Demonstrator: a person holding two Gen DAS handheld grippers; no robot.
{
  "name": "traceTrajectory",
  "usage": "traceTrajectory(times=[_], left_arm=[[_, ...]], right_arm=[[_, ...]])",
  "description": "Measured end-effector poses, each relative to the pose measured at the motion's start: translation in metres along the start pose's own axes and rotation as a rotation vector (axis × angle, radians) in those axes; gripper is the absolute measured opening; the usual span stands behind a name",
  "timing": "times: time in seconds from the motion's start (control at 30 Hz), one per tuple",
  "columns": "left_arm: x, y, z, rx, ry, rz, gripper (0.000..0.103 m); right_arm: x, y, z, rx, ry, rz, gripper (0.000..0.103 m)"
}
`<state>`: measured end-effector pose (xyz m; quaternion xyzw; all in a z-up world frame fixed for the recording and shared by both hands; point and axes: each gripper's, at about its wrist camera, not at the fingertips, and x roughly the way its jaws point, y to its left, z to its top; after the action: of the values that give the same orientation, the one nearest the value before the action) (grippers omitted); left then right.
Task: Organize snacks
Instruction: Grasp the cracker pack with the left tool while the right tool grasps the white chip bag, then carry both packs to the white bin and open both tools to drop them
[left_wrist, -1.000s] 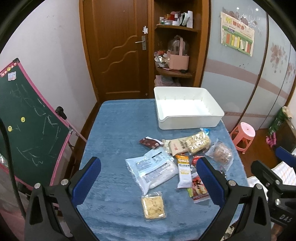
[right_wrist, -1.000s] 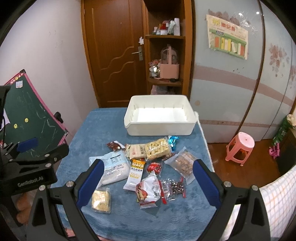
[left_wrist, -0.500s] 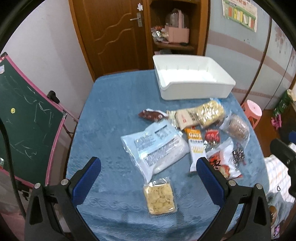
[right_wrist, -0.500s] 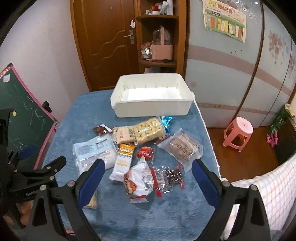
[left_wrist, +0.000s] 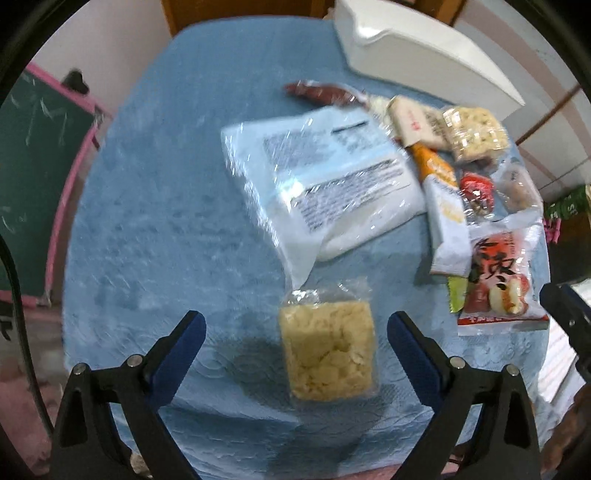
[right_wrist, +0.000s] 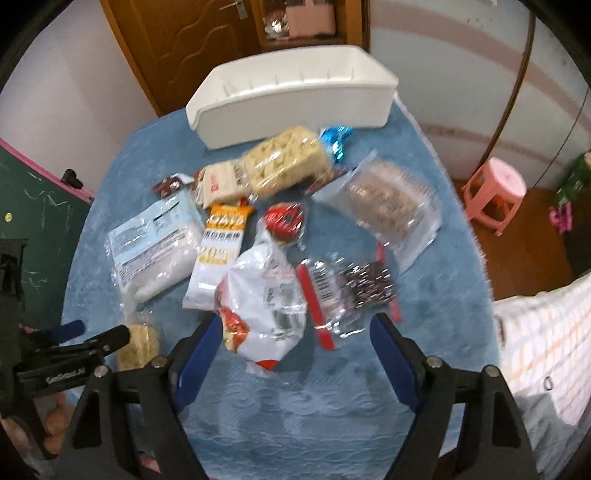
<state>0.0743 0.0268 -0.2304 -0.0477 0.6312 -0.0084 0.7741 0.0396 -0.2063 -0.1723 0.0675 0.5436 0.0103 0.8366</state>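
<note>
The left gripper (left_wrist: 295, 328) straddles a cracker packet (left_wrist: 327, 354) lying on the table (left_wrist: 155, 221). Ahead lies a large flat bag (left_wrist: 325, 181), snacks clustered to its right (partly overlapping); beyond them sits the bin (left_wrist: 424, 48).

Snack packets (right_wrist: 266, 306) (jumbled) below tool (right_wrist: 295, 338).

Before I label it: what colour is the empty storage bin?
White; the storage bin shows best in the right wrist view.
</note>
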Motion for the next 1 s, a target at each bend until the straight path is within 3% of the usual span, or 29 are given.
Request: traceTrajectory(times=[0.43,0.5,0.53,0.57,0.6,0.63,0.67,1.0], left_arm=[[0.054,-0.004,-0.012,-0.023,0.149,-0.041,0.098],[0.061,-0.01,-0.015,-0.017,0.165,-0.046,0.092],[0.065,-0.013,-0.016,-0.013,0.175,-0.051,0.082],[0.07,-0.016,-0.017,-0.009,0.189,-0.056,0.072],[0.073,-0.02,-0.018,-0.008,0.194,-0.055,0.072],[0.074,-0.021,-0.018,-0.009,0.189,-0.057,0.069],[0.074,-0.022,-0.02,-0.01,0.184,-0.066,0.059],[0.073,-0.022,-0.027,0.002,0.157,-0.142,0.057]], right_arm=[[0.044,0.013,0.001,-0.025,0.089,0.046,0.083],[0.047,0.018,0.0,-0.042,0.093,0.035,0.082],[0.049,0.021,-0.001,-0.054,0.095,0.026,0.08],[0.05,0.023,-0.003,-0.065,0.097,0.024,0.074],[0.05,0.025,-0.004,-0.074,0.099,0.031,0.066],[0.05,0.027,-0.006,-0.079,0.101,0.043,0.063],[0.049,0.029,-0.007,-0.085,0.101,0.046,0.063],[0.032,0.048,-0.016,-0.147,0.039,0.002,0.058]])
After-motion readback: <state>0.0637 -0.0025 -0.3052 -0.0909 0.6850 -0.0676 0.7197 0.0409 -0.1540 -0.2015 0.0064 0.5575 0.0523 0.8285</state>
